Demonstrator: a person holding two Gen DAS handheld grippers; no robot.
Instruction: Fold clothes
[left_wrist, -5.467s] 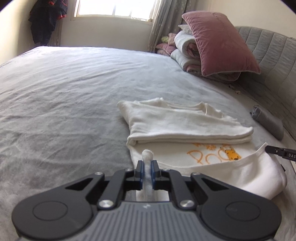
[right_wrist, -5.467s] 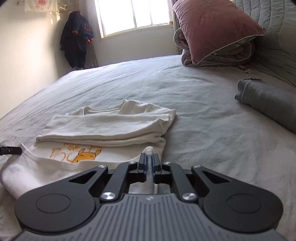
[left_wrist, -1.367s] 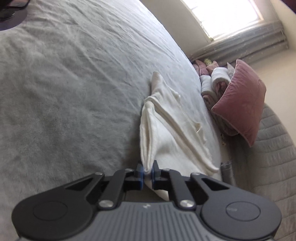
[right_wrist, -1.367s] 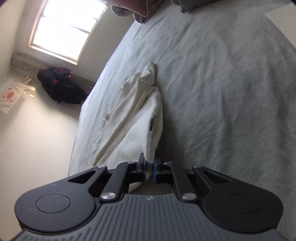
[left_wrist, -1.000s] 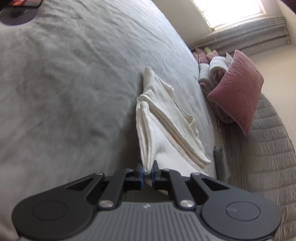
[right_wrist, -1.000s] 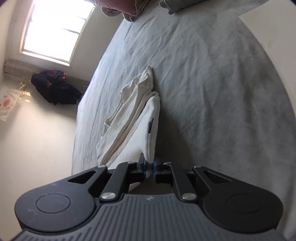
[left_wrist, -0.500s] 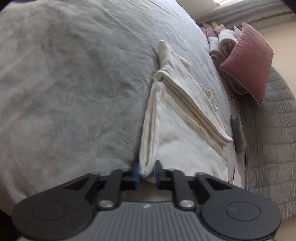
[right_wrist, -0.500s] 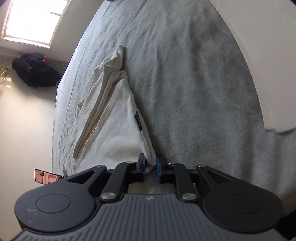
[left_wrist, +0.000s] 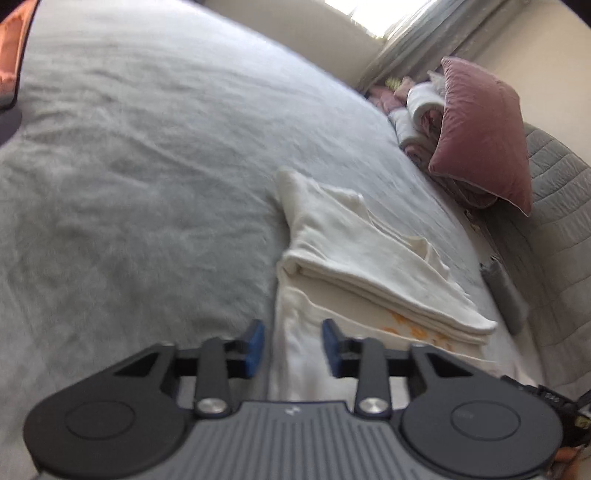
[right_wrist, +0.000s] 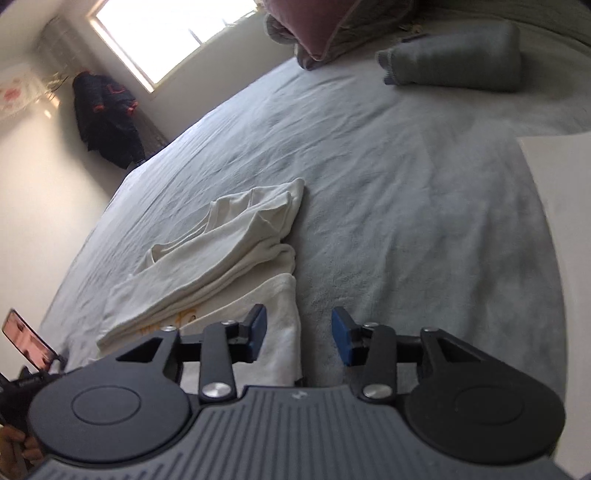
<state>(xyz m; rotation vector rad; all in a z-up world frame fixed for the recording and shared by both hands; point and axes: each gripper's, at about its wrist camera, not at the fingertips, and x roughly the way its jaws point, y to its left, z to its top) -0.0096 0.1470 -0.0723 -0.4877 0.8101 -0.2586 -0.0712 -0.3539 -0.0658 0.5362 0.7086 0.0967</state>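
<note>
— What shows from the left wrist camera?

— The left gripper (left_wrist: 293, 347) sits low in the centre of the frame, its blue-padded fingers (left_wrist: 255, 346) spread apart and holding nothing. The cream-white folded cotton T-shirt (left_wrist: 354, 258) lies on the grey bedspread (left_wrist: 129, 166) just past them, running from centre frame toward the lower right; its near hem passes between the fingers, and a bit of orange print peeks out under the top fold. In the upper right a dusty-pink velvet cushion (left_wrist: 484, 129) leans on a stack of rolled bedding (left_wrist: 417, 110), with the grey quilted headboard (left_wrist: 554, 229) behind.

— And from the right wrist camera?

— The right gripper (right_wrist: 298, 334) is also released, pads wide, empty. The same shirt lies centre left, its corner edge between the pads, nearer the left pad (right_wrist: 257, 330). In the upper right lies a grey rolled cloth bundle (right_wrist: 454, 61). A bright window (right_wrist: 177, 33) sits top centre, and a dark jacket (right_wrist: 107, 118) hangs in the upper left. At the lower left edge a phone with a pinkish screen (right_wrist: 26, 339) pokes in.
</note>
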